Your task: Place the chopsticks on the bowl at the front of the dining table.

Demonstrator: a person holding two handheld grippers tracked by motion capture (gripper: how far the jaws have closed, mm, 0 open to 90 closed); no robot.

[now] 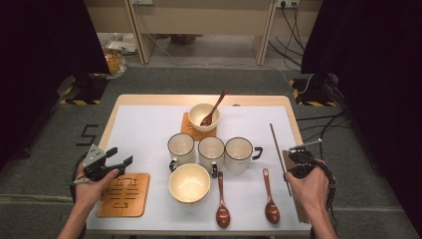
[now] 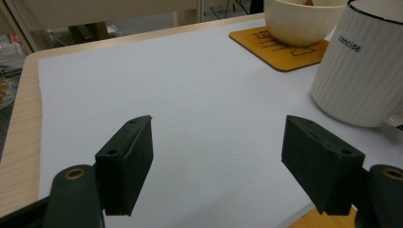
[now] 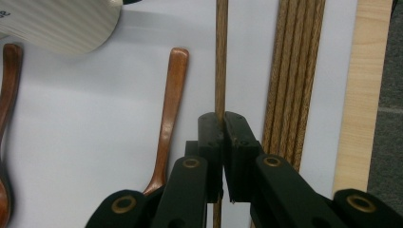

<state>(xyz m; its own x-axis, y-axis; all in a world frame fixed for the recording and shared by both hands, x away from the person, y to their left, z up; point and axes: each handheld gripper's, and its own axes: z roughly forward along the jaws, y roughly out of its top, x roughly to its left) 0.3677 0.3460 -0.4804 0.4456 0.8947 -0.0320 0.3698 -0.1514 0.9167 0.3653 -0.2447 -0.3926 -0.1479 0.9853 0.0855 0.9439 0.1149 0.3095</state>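
Note:
My right gripper [image 3: 222, 118] is shut on a single thin wooden chopstick [image 3: 221, 57], which runs straight ahead between its jaws. In the high view this chopstick [image 1: 276, 144] angles across the right side of the white mat, with the right gripper [image 1: 291, 158] on its near half. Several more chopsticks [image 3: 292, 71] lie side by side just right of it, near the table edge. My left gripper [image 1: 120, 156] hovers open at the front left, above the mat, with nothing between its jaws [image 2: 218, 147].
Three white mugs [image 1: 211, 152] stand in a row mid-table; the leftmost one [image 2: 366, 66] is near my left gripper. A bowl with a spoon [image 1: 205, 115] sits on a coaster behind them. An empty bowl [image 1: 189, 183], two wooden spoons [image 1: 222, 199] [image 1: 270, 196] and a bare coaster [image 1: 123, 194] lie in front.

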